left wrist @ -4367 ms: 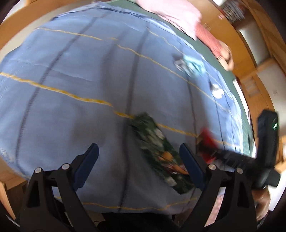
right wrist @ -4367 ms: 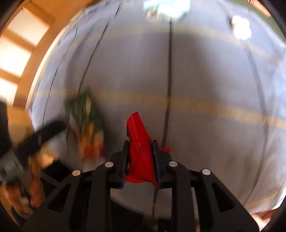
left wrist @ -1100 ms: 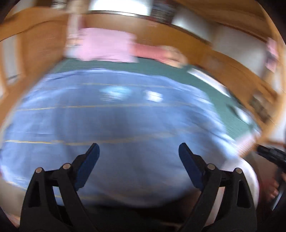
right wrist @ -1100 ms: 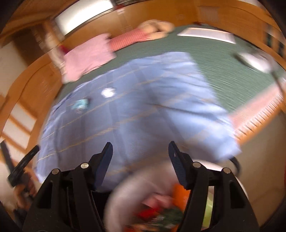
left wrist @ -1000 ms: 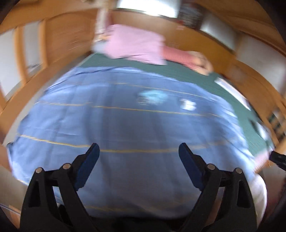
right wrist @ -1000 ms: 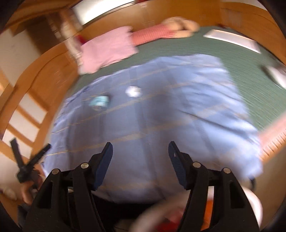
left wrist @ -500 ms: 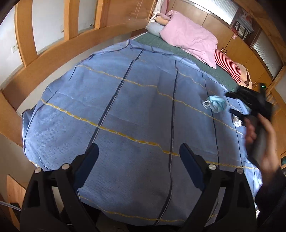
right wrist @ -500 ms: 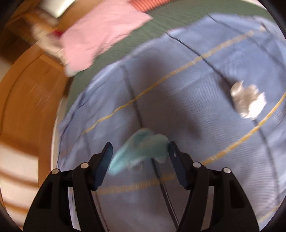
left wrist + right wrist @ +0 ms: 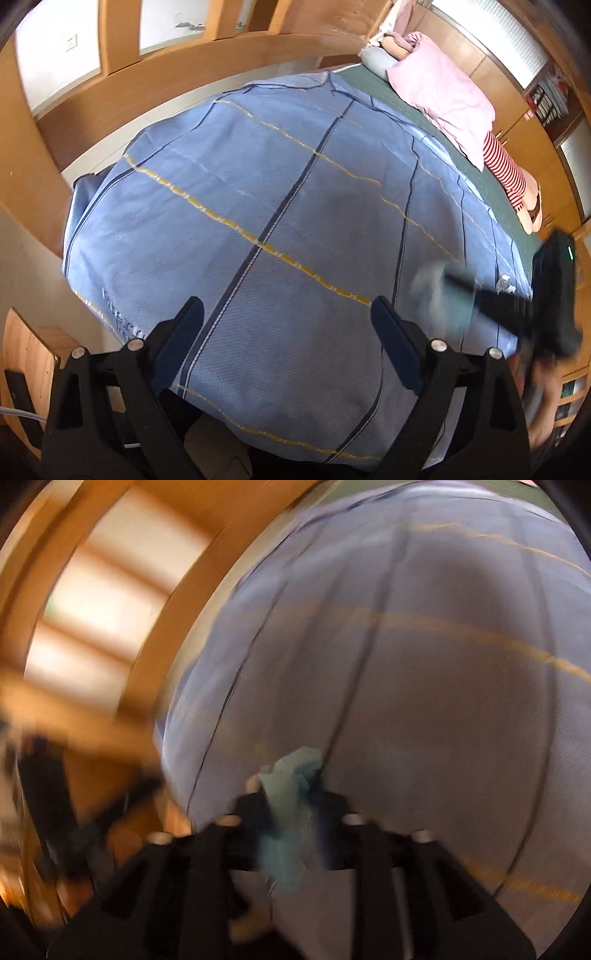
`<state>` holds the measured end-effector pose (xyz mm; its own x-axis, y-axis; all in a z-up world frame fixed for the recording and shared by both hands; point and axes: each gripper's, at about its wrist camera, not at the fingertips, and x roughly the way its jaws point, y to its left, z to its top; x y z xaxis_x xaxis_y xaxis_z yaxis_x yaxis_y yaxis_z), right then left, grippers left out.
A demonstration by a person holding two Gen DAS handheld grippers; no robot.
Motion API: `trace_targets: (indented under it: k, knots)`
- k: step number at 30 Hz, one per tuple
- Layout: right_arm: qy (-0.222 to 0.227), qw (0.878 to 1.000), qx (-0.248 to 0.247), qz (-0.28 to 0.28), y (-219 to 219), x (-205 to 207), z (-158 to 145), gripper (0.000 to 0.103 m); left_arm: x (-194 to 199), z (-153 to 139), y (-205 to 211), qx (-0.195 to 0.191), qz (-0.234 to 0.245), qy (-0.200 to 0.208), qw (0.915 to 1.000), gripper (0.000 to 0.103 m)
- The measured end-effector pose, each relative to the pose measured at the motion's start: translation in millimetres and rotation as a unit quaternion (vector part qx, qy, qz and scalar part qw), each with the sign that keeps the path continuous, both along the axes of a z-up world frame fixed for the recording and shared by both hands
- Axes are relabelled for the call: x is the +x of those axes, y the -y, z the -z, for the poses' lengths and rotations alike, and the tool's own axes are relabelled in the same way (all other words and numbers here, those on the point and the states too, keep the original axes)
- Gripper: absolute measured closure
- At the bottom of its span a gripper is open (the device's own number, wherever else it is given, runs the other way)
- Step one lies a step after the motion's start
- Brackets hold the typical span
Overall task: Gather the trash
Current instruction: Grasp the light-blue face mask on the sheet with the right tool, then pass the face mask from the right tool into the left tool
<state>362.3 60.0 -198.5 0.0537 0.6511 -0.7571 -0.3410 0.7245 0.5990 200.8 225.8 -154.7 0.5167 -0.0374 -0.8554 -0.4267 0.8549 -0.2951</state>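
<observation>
1. My right gripper (image 9: 291,805) is black, clamped on a pale teal face mask (image 9: 290,786).
2. The bedspread (image 9: 258,206) is blue with yellow and navy stripes.
3. The pillow (image 9: 443,85) is pink.
4. The mat (image 9: 399,96) is green.

The blue bedspread (image 9: 258,206) lies bare across its middle and along its left and near edges, open for a gripper to pass. The wooden bed frame (image 9: 155,88) walls off the left and far sides. A pink pillow (image 9: 447,88) takes the far right corner. A small white crumpled scrap (image 9: 505,283) sits by the right edge.
</observation>
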Motion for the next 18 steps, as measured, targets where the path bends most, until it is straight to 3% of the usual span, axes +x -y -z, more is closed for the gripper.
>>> trace_targets:
  k: [1, 4, 7, 9, 11, 12, 14, 15, 16, 18]
  knots:
    - [0.0, 0.999, -0.006, -0.035, -11.3, -13.3, 1.0, 0.034, -0.5, 0.8, 0.9, -0.001, 0.0, -0.001, 1.0, 0.012]
    - [0.049, 0.996, -0.055, -0.054, -19.1, -24.1, -10.5, 0.033, -1.2, 4.5, 7.0, -0.005, 0.009, -0.007, 0.9999, 0.012]
    - [0.118, 0.99, -0.066, 0.046, 27.1, -0.5, -37.4, 0.032, 0.0, 9.0, 14.4, -0.003, 0.025, -0.015, 0.9996, 0.012]
    - [0.177, 0.965, -0.132, 0.142, 62.6, 20.2, -53.2, 0.032, 1.1, 12.8, 16.2, -0.005, 0.03, -0.023, 0.9993, 0.012]
    - [0.221, 0.914, -0.238, 0.246, 98.8, 52.4, -57.0, 0.032, 2.1, 15.3, 15.6, -0.015, 0.031, -0.027, 0.999, 0.012]
    - [0.223, 0.896, -0.266, 0.278, 114.1, 65.9, -54.3, 0.032, 2.7, 16.4, 15.8, -0.022, 0.032, -0.028, 0.9988, 0.012]
    - [0.193, 0.877, -0.286, 0.333, 150.5, 99.2, -39.0, 0.033, 4.6, 18.5, 18.1, -0.029, 0.041, -0.03, 0.9983, 0.012]
    - [0.175, 0.875, -0.286, 0.349, 161.6, 106.0, -33.3, 0.035, 6.6, 20.5, 20.3, -0.032, 0.05, -0.033, 0.9977, 0.012]
    - [0.129, 0.873, -0.273, 0.384, 180.8, 120.7, -18.1, 0.044, 9.0, 22.8, 23.7, -0.036, 0.06, -0.037, 0.9969, 0.012]
    - [0.087, 0.873, -0.232, 0.42, 191.1, 131.3, -1.9, 0.061, 13.0, 27.2, 32.1, -0.04, 0.081, -0.043, 0.995, 0.012]
